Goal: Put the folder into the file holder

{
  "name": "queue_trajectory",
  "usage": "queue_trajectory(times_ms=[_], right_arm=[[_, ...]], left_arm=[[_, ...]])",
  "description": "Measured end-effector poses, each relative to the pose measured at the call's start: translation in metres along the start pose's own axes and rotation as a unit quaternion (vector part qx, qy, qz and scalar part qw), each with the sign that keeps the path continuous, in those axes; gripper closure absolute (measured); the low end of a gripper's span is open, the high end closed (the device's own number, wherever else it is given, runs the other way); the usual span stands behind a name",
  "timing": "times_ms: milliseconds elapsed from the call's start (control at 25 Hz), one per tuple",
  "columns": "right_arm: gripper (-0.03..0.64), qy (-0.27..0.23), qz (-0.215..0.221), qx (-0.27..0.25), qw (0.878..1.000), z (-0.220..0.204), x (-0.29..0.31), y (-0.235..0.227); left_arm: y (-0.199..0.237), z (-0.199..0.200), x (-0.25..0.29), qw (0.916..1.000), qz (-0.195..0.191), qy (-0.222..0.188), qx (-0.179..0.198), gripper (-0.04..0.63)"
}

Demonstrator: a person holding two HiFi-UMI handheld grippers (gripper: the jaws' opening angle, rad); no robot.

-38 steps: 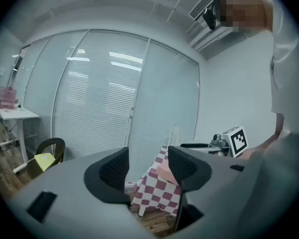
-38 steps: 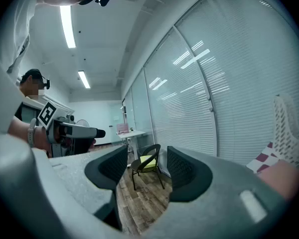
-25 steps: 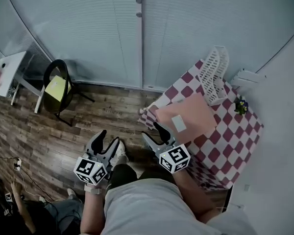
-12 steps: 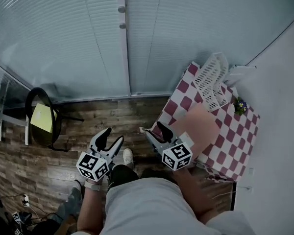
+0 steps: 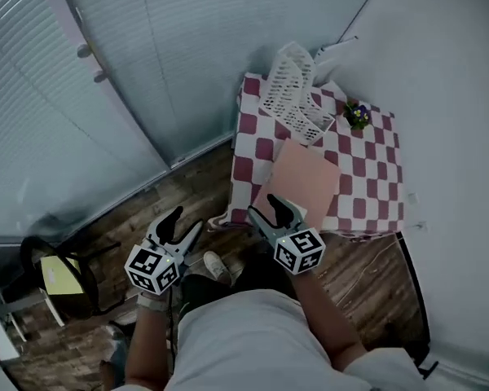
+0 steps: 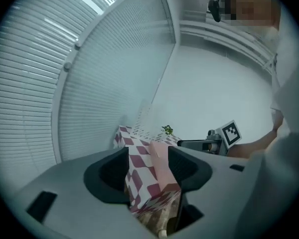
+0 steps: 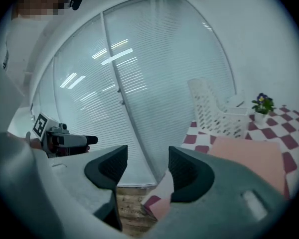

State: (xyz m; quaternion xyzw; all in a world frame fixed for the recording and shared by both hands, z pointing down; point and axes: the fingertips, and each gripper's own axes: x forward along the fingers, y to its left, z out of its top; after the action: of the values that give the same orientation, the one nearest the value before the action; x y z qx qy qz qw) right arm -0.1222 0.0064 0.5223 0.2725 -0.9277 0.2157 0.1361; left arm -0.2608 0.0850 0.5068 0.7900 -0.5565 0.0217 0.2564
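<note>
Blind-covered glass panels (image 5: 106, 96) met a plain white wall (image 5: 448, 96); a black chair (image 5: 57, 274) stood on the wood-plank floor (image 5: 191, 182).

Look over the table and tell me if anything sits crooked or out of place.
The pink folder lies skewed to the checks of the tablecloth, and one corner seems to poke past the cloth's near edge. The white file holder and the little flower pot show nothing odd.
</note>
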Motion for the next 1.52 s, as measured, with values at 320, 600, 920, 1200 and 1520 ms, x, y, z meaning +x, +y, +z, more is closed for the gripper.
queue_trajectory(times_ms=[320, 600, 920, 1200, 1520], right_arm=[[0.365, -0.002, -0.160, 0.079, 0.984, -0.047, -0.077, -0.086], [0.365, 0.025, -0.260, 0.112, 0.959, -0.104, -0.132, -0.140], [0.365, 0.037, -0.255, 0.200, 0.945, -0.156, -0.145, -0.153], [0.385, 0.004, -0.236, 0.256, 0.938, -0.164, -0.145, -0.146], [0.394, 0.013, -0.206, 0.263, 0.942, -0.178, -0.142, -0.110]], left_arm=[[-0.036, -0.025, 0.081, 0.9916, -0.092, 0.089, 0.018, 0.370], [-0.057, -0.061, 0.140, 0.9802, -0.119, 0.156, 0.027, 0.370], [-0.062, -0.110, 0.173, 0.9638, -0.126, 0.234, 0.027, 0.370], [-0.066, -0.142, 0.180, 0.9514, -0.127, 0.279, 0.025, 0.370], [-0.056, -0.139, 0.170, 0.9586, -0.113, 0.261, 0.001, 0.416]])
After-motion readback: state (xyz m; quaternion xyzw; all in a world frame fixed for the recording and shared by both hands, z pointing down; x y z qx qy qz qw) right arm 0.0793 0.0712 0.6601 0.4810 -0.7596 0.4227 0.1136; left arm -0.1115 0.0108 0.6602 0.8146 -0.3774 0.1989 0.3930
